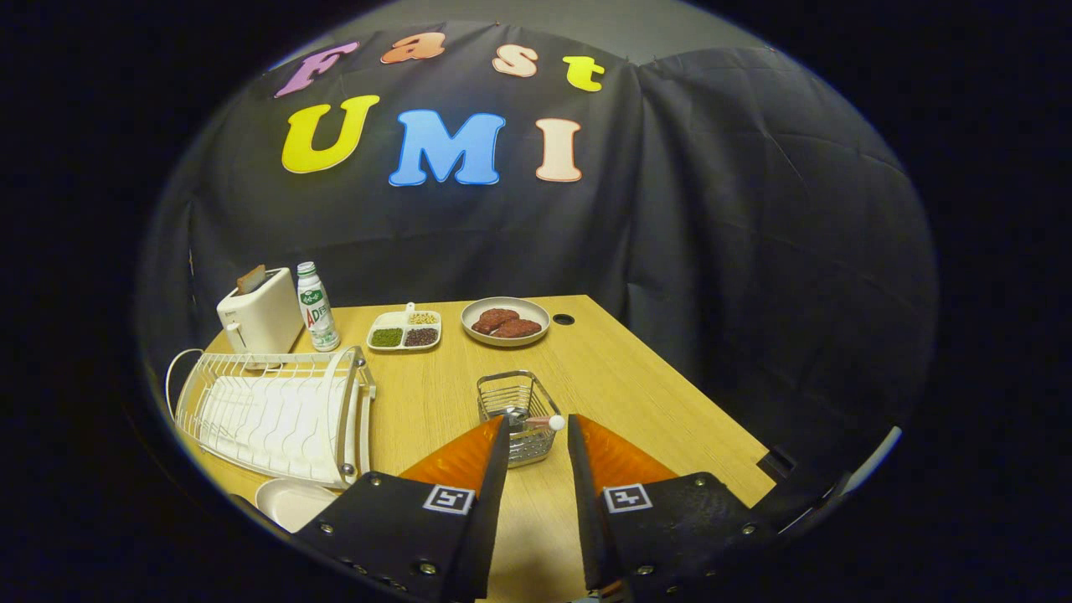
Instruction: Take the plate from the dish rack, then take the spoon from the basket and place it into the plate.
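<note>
A small wire basket stands on the wooden table, just ahead of my fingertips and partly between them. In it the spoon lies slanted, its pale rounded handle end poking over the basket's near rim by the right fingertip. My gripper is open, one finger on each side of the basket's near end, neither pressing on the spoon. The white plate lies flat on the table, left of the left finger and in front of the white wire dish rack, which holds nothing.
At the table's far side stand a white toaster, a bottle, a divided tray of beans and a dish of brown patties. The table's right edge drops off close beside the right finger.
</note>
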`<control>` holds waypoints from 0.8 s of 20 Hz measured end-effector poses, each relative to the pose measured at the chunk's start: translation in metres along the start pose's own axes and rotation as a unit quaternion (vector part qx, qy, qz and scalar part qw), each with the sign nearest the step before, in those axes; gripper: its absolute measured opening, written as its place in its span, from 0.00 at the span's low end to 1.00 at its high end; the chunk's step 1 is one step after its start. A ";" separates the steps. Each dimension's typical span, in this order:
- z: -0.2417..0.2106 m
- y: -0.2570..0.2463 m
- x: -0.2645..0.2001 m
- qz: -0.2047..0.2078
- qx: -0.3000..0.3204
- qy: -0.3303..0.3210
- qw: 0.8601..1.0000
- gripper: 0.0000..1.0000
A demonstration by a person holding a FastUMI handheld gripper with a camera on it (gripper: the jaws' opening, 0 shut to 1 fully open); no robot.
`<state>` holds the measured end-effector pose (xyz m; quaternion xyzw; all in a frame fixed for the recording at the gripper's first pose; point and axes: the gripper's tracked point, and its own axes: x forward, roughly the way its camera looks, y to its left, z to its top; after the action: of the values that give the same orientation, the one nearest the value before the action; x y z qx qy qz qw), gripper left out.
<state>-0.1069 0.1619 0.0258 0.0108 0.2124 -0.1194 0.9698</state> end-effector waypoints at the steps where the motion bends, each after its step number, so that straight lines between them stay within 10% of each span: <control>1: 0.002 -0.002 0.007 -0.002 0.000 0.001 1.000 0.42; 14: -0.026 -0.009 0.068 0.005 0.013 0.053 0.998 0.42; 16: -0.023 -0.008 0.072 0.010 0.011 0.048 0.999 0.21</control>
<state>-0.0545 0.1398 -0.0247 0.0296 0.2573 -0.1119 0.9594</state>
